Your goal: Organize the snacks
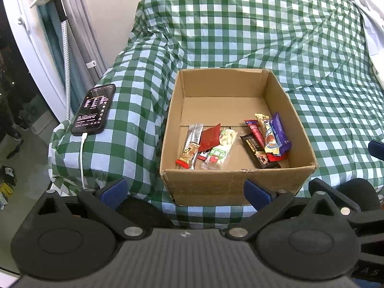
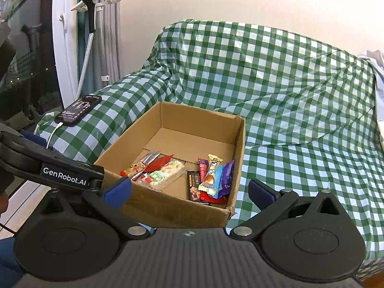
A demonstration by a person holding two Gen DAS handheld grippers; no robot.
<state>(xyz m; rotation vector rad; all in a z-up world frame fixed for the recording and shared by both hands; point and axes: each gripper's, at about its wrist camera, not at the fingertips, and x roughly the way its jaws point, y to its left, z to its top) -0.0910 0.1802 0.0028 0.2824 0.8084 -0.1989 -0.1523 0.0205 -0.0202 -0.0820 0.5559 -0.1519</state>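
Note:
An open cardboard box (image 1: pixel 230 182) (image 2: pixel 168 212) sits on a sofa covered with a green checked cloth. Inside lie two groups of snack packets. The left group (image 1: pixel 208 146) (image 2: pixel 156 170) has a nut bar, a red sachet and a white-green packet. The right group (image 1: pixel 266 141) (image 2: pixel 211 180) has a dark bar, a red bar, a cream-blue packet and a purple packet. My left gripper (image 1: pixel 186 192) is open and empty, just in front of the box. My right gripper (image 2: pixel 189 190) is open and empty, at the box's near right corner.
A black phone (image 1: pixel 94 109) (image 2: pixel 78 110) with a white cable lies on the sofa arm left of the box. A garment steamer hose (image 1: pixel 66 55) (image 2: pixel 86 55) and curtains stand at the left. The checked seat (image 1: pixel 336 124) (image 2: pixel 312 168) extends to the right.

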